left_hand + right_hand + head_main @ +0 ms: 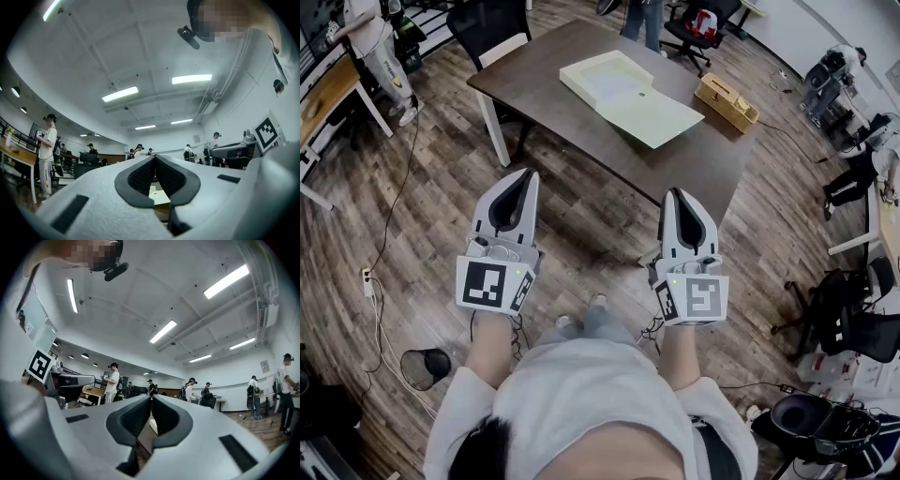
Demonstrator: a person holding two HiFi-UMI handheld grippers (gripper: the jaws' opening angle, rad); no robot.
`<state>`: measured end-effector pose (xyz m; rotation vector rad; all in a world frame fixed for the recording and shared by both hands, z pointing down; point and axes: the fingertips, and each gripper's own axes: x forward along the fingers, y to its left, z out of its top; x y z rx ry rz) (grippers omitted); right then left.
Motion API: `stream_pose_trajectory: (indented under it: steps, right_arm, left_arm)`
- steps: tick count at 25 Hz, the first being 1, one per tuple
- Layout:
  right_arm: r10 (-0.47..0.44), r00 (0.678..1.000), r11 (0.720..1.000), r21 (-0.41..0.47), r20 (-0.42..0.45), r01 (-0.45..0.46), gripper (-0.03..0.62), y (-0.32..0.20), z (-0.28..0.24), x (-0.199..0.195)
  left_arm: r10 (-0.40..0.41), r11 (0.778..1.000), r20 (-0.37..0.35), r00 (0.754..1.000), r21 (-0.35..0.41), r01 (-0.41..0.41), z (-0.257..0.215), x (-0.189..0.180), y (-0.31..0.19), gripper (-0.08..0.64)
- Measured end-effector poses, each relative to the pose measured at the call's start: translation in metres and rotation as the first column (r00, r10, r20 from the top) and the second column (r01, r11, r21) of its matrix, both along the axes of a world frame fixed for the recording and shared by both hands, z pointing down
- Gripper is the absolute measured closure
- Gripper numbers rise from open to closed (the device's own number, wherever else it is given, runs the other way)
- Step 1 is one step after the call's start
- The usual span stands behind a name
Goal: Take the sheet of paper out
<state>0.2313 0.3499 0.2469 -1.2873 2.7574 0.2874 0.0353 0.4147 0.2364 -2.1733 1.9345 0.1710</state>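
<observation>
Hovering, left tongs (528, 175) and right tongs (675, 193) are closed.

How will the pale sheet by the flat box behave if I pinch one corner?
Probably floppy: the sheet lies thin and flat on the table, so it should sag. Likely light too. It may slide rather than lift, since no edge looks raised.

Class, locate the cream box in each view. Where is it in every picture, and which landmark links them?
Head view: cream box, upper centre.
Left gripper view: low centre, a sliver between the tongs.
Right gripper view: low centre, between the tongs.
Shared landmark: the dark table beneath it.
</observation>
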Motion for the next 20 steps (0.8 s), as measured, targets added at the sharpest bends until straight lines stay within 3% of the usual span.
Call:
stream_pose_trajectory:
  steps: [20]
  right_arm:
    - [0.009, 1.0, 1.0, 0.005, 0.026, -0.009, 0.574, -0.008, -0.001, -0.012]
  left_arm:
    - [0.009, 1.0, 0.004, 1.0, 0.017, -0.009, -0.001, -0.013, -0.008, 0.552]
